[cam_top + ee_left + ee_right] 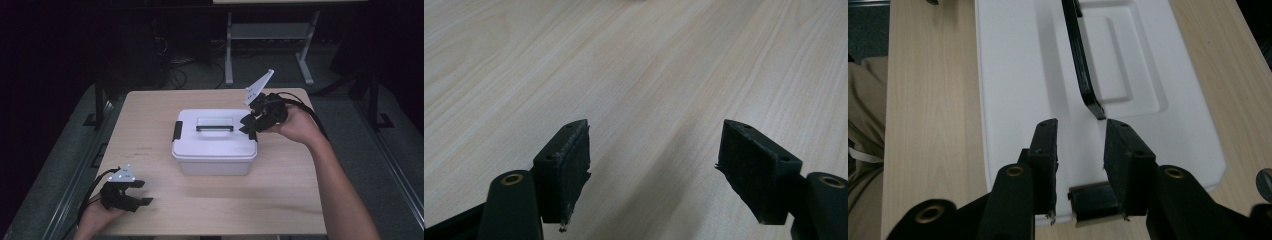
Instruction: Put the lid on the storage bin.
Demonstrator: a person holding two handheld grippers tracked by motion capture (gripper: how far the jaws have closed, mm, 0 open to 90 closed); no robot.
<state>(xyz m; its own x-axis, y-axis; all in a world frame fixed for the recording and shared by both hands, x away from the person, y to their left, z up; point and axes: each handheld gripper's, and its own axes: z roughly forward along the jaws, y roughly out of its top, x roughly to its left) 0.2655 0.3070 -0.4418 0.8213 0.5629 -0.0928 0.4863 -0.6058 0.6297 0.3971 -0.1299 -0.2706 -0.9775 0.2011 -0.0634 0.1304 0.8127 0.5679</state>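
A white lidded storage box point(215, 145) stands in the middle of the wooden table point(280, 195), with a black carry handle point(215, 128) lying flat on its lid and a black latch point(177, 131) on its left end. My right gripper point(248, 126) hovers at the box's right end, jaws pointing at the lid edge. In the right gripper view the jaws point(1080, 150) stand apart over the white lid point(1018, 75), the right-end latch point(1093, 202) sits low between them, and the handle point(1080, 60) runs away ahead. My left gripper point(142, 192) rests near the front left corner, open point(651, 165) over bare wood.
Table edges lie close to the left hand at the front left. Beyond the far edge the dark floor holds cables and a metal desk frame point(230, 55). A trouser leg point(865, 115) shows beside the table in the right gripper view.
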